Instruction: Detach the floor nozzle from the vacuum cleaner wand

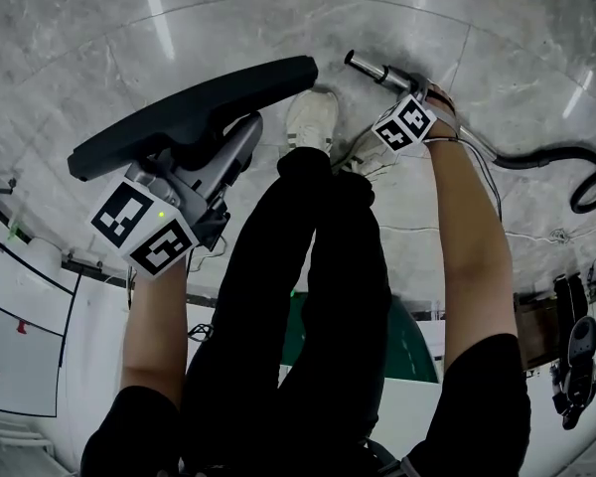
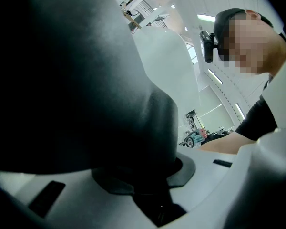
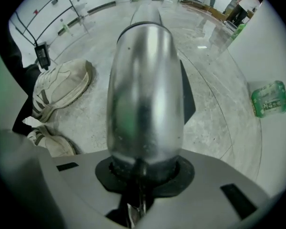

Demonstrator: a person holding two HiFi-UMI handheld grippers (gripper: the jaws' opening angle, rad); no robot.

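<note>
A: Where is the floor nozzle [image 1: 194, 102] sitting?
B: The left hand-held gripper [image 1: 233, 142] is clamping its neck, holding it apart from the wand [image 1: 382, 71].
A: And the right hand-held gripper [image 1: 424, 97]?
B: It is gripping the wand near its free end.

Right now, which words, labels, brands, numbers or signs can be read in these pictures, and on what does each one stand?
Nothing is legible.
On the green container on the floor: white print on its label, too blurred to read.
On the two marker cubes: black and white square patterns only, no letters.
On the floor nozzle and the wand: no print shows.
</note>
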